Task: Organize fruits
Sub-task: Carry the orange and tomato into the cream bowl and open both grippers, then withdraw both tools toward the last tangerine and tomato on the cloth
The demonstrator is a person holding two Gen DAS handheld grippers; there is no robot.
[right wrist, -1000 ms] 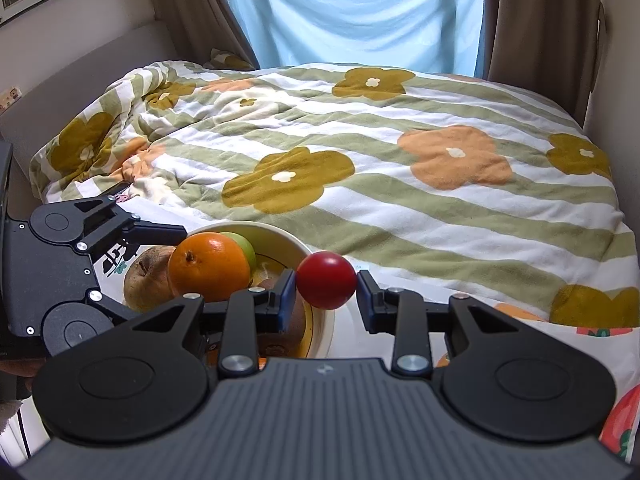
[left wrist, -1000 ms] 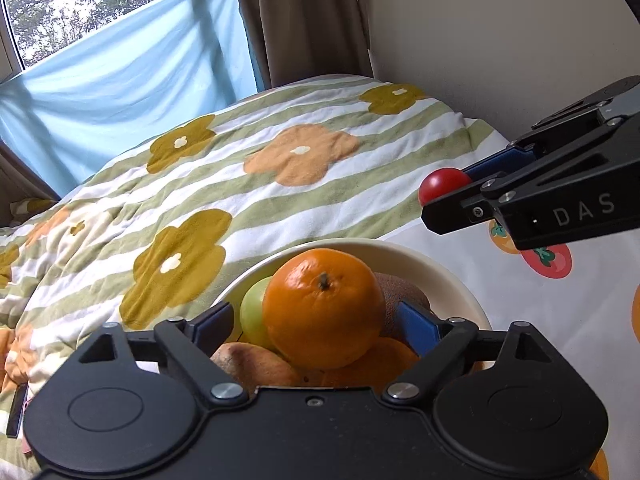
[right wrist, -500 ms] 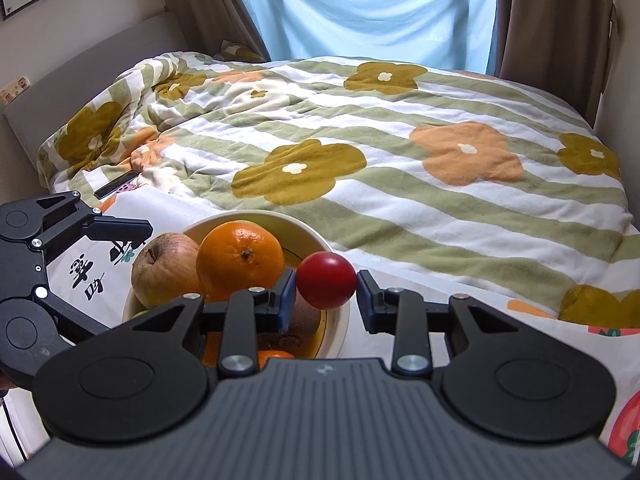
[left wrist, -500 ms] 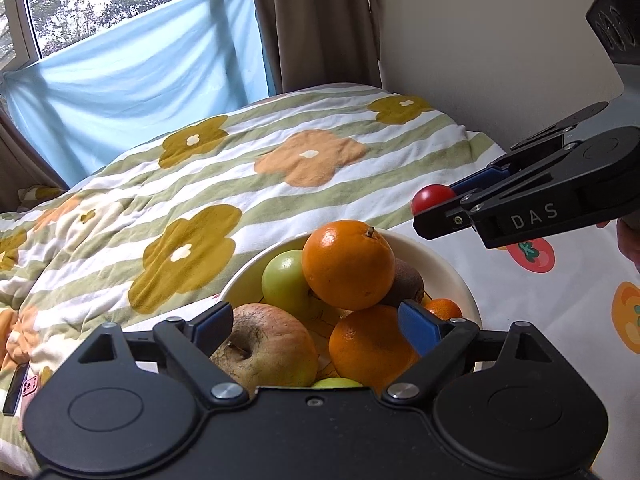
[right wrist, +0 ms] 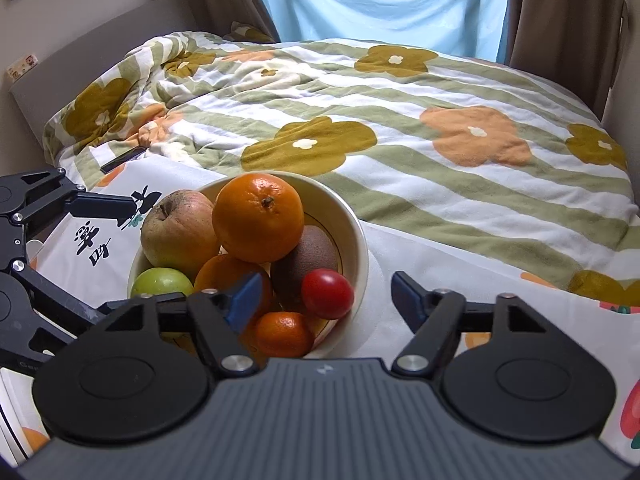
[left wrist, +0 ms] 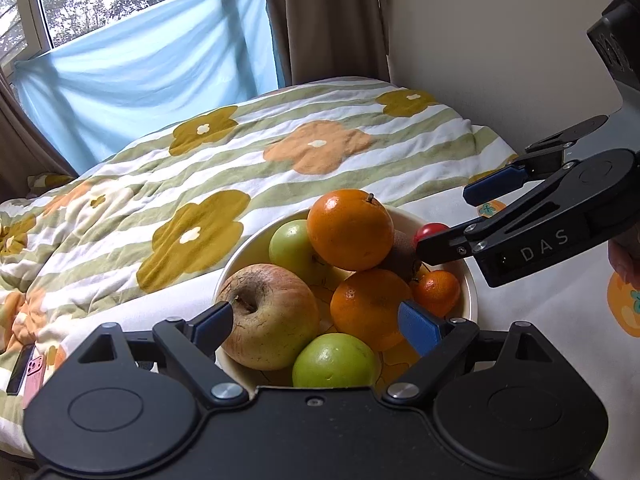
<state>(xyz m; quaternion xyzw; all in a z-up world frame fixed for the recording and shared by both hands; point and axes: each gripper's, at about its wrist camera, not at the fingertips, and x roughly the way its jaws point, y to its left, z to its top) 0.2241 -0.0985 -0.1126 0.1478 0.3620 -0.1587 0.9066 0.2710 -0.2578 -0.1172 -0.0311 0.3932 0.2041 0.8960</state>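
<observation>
A cream bowl [right wrist: 358, 240] [left wrist: 471, 300] holds a big orange [right wrist: 258, 218] on top, a brownish apple [right wrist: 176, 232], a green apple [right wrist: 160, 282], a kiwi [right wrist: 310, 256], a small orange [right wrist: 284, 334] and a small red fruit [right wrist: 327, 294] [left wrist: 429, 230]. My right gripper [right wrist: 326, 300] is open, its fingers either side of the red fruit, which rests in the bowl at its near right rim. My left gripper [left wrist: 316, 324] is open and empty just above the bowl's near side.
The bowl stands on a white printed cloth [right wrist: 460, 264] on a bed with a striped floral duvet [right wrist: 400, 128]. A phone [left wrist: 18, 370] lies at the left. A wall [left wrist: 500, 40] runs along the right side of the bed.
My right gripper lowered the red fruit into the bowl and opened, letting it go. My left gripper drew back and up from the bowl, staying open.
</observation>
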